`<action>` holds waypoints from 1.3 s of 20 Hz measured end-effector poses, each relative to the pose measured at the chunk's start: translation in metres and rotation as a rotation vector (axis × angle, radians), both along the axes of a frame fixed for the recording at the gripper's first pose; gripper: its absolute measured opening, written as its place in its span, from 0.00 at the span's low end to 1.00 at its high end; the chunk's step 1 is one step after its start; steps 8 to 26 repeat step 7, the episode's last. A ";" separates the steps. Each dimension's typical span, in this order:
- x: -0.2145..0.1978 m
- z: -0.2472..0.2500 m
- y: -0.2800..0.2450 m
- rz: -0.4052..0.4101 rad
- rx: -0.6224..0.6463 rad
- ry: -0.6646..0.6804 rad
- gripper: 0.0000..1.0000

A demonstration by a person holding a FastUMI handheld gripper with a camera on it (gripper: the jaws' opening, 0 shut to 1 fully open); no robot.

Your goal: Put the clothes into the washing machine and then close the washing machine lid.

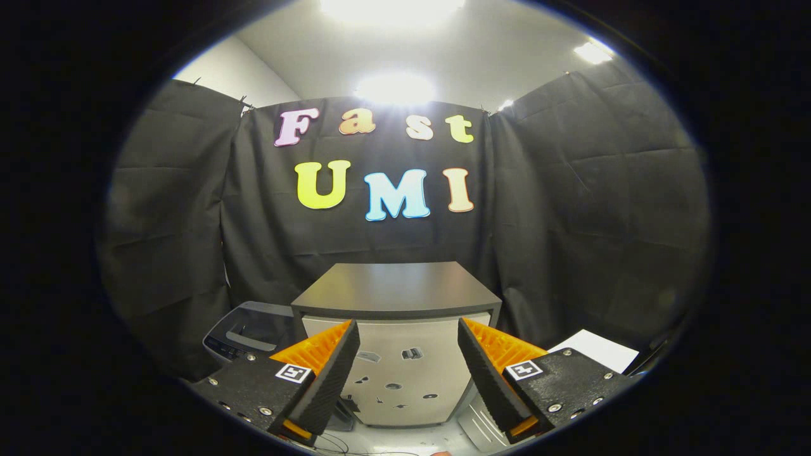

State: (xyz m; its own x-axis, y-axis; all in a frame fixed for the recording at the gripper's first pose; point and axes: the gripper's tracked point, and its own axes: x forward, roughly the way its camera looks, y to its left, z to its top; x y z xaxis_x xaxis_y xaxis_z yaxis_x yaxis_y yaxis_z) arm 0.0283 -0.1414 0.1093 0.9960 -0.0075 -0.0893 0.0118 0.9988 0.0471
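The gripper sits at the bottom centre of the frame, its two fingers spread wide apart with nothing between them. Just beyond the fingers, in the lower centre, stands a boxy cabinet with a dark flat top and a pale grey front panel; the panel bears several small dark holes. In the lower left, beside the cabinet, a grey plastic appliance with a dark recessed opening is partly visible. In the lower right lies a white flat sheet. Black cloth hangs behind everything.
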 end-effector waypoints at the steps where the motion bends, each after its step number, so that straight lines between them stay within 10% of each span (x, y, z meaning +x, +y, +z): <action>1: -0.001 -0.001 -0.001 -0.003 0.008 -0.001 0.96; 26: 0.000 0.005 0.004 0.011 0.010 -0.030 0.96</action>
